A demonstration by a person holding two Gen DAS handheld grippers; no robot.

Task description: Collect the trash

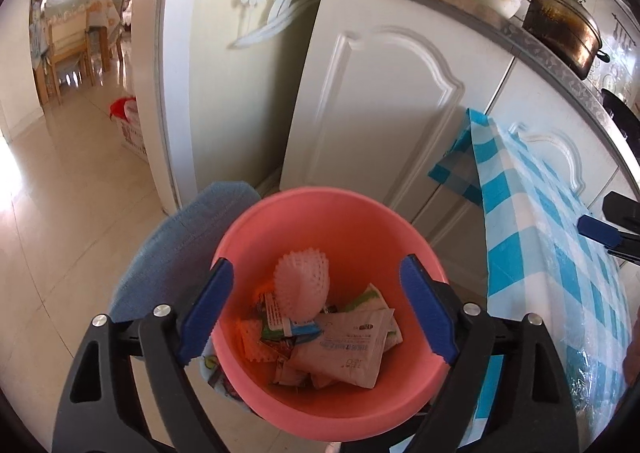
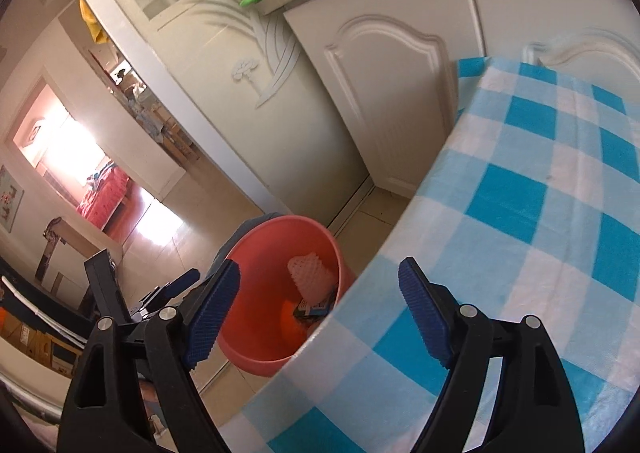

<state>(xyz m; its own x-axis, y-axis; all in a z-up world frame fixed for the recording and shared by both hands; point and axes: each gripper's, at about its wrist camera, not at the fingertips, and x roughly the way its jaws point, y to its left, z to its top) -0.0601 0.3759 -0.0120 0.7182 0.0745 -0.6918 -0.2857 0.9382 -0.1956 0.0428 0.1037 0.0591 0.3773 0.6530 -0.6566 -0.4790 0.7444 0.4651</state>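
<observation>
Below my left tool (image 1: pixel 316 307) sits the pink bucket (image 1: pixel 280 409) on the floor, seen almost straight down from the left wrist. Tool jaws stand wide apart, nothing between the blue pads, nothing gripped; the bucket mouth shows in the gap. Trash lies at the bucket bottom: a white foam fruit net (image 1: pixel 302 289), a pale flat packet (image 1: pixel 348 353) to its right and nearer, an orange foam net (image 1: pixel 252 341) at the left, plus small printed wrappers (image 1: pixel 280 319) between them, too crumpled to read. A blue cloth (image 1: pixel 180 241) lies on the floor just left of the bucket, touching or tucked under its rim, cannot tell which. White cabinet doors (image 1: pixel 384 113) stand beyond the bucket.

Right of the bucket hangs the blue-and-white checked tablecloth (image 1: pixel 532 213) over the table edge. My right tool (image 2: pixel 318 307) is held over that edge, its jaws also wide open and empty; left pad over the bucket side, right pad over the cloth. From the right wrist view the bucket (image 2: pixel 256 353) is low and left of the table, partly hidden by the cloth (image 2: pixel 500 213), with the foam net (image 2: pixel 310 273) visible inside. The tabletop part in view carries no trash. The left tool (image 2: pixel 176 285) shows at the left of that view, near the bucket rim.
</observation>
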